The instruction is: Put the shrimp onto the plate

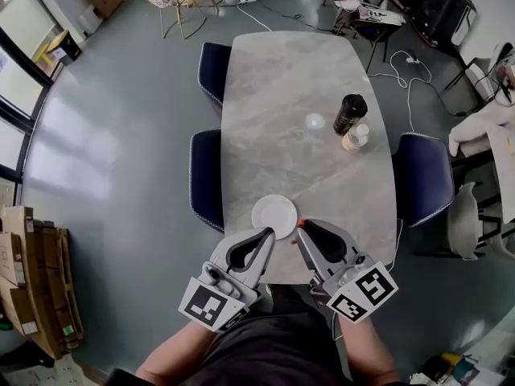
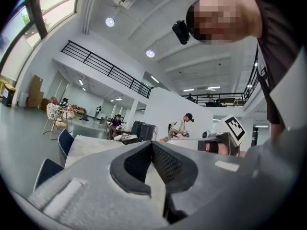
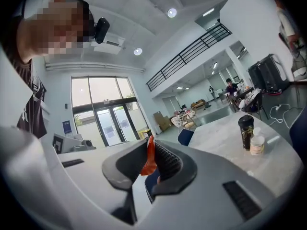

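A round white plate (image 1: 275, 215) lies near the front edge of the grey marble table (image 1: 298, 111). My right gripper (image 1: 301, 225) is shut on an orange shrimp (image 3: 150, 157), whose tip (image 1: 300, 223) shows just beside the plate's right rim. The shrimp stands pinched between the dark ribbed pads (image 3: 168, 161) in the right gripper view. My left gripper (image 1: 269, 233) hovers over the plate's near rim, jaws together with nothing between the pads (image 2: 165, 163).
A black tumbler (image 1: 350, 113), a small pale cup (image 1: 355, 137) and a clear lid-like disc (image 1: 315, 121) stand mid-table to the right. Dark blue chairs (image 1: 205, 179) (image 1: 422, 177) flank the table. Cables and desks lie on the floor beyond.
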